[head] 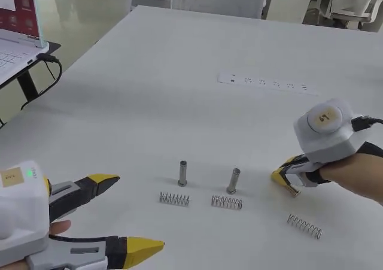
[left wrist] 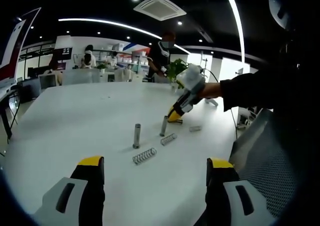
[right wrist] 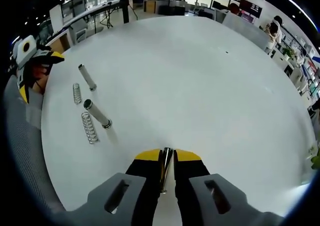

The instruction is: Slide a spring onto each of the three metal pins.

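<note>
Left hand-held gripper (head: pixel 139 211): jaws are held wide apart with nothing between them; it hovers at the near left of the table (head: pixel 179 102), well apart from the parts.
Right hand-held gripper (right wrist: pixel 166 157): jaws are clamped on the third pin (right wrist: pixel 164 172), which lies along them; it is held low over the table, to the right of the two standing pins. Contact with the table cannot be told.
Standing pins: the left pin (head: pixel 182 173) and the middle pin (head: pixel 233 181) are seen upright on the table, collar down, both bare.
Springs: all three are laid flat. The first spring (head: pixel 174 199) is just in front of the left pin, the second spring (head: pixel 227 202) just in front of the middle pin, and the third spring (head: pixel 304 226) is near the right hand-held gripper, not touching it.
Progress (judged): no spring is on a pin yet.
Pin handling (judged): solid, stiff, smooth metal, likely slippery in the jaws and easily tipped on its small collar. It is best held low on the shank, so the top is left free.
Spring handling (judged): light, thin wire that is easily squashed, bent or flicked away. It is best pinched gently across the coils near the middle, with the bore kept open.
</note>
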A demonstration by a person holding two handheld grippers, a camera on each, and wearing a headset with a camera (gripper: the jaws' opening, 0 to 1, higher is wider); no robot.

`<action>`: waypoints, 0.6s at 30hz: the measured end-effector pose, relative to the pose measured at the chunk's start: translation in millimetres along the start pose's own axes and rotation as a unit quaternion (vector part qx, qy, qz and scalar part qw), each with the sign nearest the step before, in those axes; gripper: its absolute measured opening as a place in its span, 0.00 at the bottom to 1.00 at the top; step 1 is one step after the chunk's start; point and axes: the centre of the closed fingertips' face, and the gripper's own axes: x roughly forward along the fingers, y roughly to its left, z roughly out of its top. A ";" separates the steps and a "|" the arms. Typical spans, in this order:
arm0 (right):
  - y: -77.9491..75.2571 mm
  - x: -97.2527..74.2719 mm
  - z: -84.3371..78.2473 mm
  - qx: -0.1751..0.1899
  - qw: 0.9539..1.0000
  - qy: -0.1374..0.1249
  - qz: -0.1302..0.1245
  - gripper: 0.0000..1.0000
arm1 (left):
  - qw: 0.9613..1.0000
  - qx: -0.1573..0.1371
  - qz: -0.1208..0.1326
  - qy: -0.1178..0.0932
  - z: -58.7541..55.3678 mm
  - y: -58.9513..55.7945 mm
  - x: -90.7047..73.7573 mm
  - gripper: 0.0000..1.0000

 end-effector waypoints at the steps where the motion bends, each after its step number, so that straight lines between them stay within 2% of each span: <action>1: 0.0 0.2 -0.8 -0.001 1.000 0.002 -0.001 0.07 | 1.000 -0.001 0.000 0.000 0.1 0.1 0.0 0.80; 18: 0.4 2.6 -4.7 0.013 1.000 0.025 0.002 0.06 | 1.000 -0.002 0.001 -0.003 0.9 0.4 -0.3 0.80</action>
